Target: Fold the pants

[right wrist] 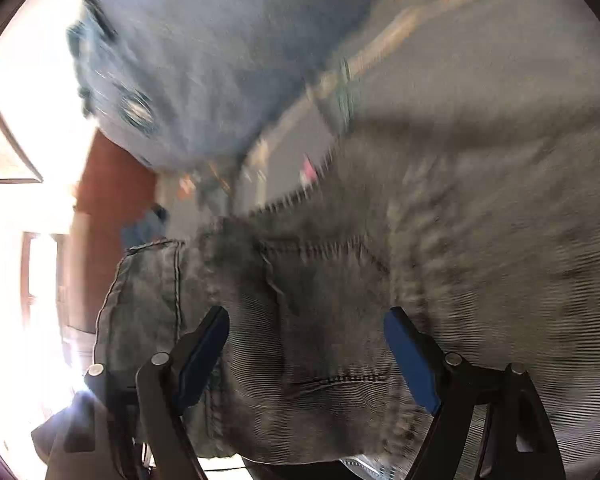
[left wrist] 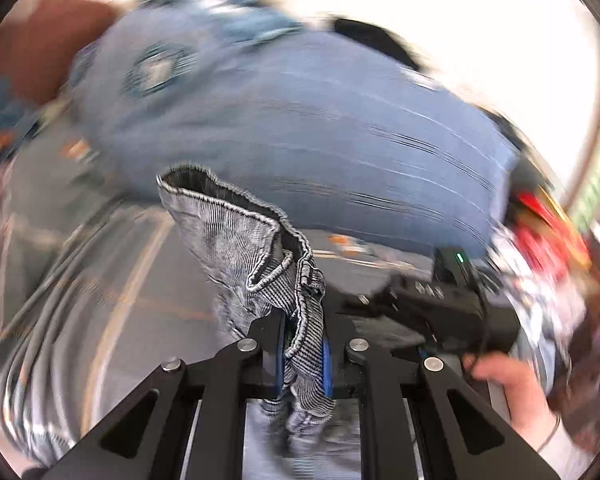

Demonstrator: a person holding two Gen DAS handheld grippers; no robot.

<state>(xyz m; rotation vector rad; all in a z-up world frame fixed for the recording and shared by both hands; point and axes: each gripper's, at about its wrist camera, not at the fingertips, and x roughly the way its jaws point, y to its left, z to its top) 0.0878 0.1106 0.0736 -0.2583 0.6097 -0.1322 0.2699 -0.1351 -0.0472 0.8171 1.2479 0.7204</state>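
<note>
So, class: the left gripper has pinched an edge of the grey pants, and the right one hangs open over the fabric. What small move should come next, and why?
Probably close the right gripper on the grey pants between its fingers. The left gripper already clamps a hemmed edge, while the right jaws stand wide with denim between them, ungripped. Folding likely needs both held.

Grippers: two. Left gripper, one, black frame with two blue pads; right gripper, one, likewise two blue pads.

Grey pants: one pair, near, seen in both wrist views.

Blue denim garments: at least one, far, a large heap too blurred to split into separate pieces.

Hands: one, near right in the left wrist view.

Red-and-white item: one, far right, blurred beyond naming.
</note>
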